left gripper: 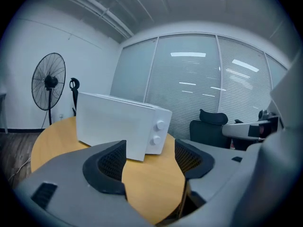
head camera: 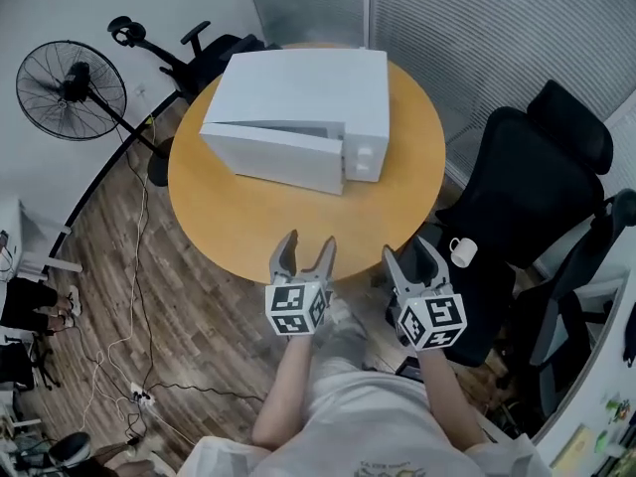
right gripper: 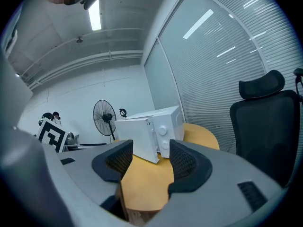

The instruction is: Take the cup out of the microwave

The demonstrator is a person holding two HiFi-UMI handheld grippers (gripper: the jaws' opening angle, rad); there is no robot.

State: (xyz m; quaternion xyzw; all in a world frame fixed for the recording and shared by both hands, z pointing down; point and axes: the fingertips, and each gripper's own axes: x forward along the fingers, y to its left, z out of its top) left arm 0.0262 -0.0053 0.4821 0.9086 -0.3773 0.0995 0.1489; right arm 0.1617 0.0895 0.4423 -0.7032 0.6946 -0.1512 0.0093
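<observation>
A white microwave [head camera: 298,117] stands on the round wooden table [head camera: 268,232], its door slightly ajar on the side facing me, and its inside is hidden. A small white cup [head camera: 462,251] rests on the seat of the black office chair [head camera: 527,207] at the right. My left gripper [head camera: 303,254] and right gripper [head camera: 417,258] hover side by side at the table's near edge, both open and empty, pointing toward the microwave. The left gripper view has the microwave [left gripper: 118,124] beyond the open left gripper [left gripper: 150,162]. In the right gripper view the microwave [right gripper: 151,131] shows past the open right gripper [right gripper: 149,162].
A standing fan [head camera: 70,89] is at the far left. Another black chair [head camera: 194,48] sits behind the table. Cables and a power strip [head camera: 139,396] lie on the wood floor at the left. Glass walls with blinds [head camera: 497,28] close the back.
</observation>
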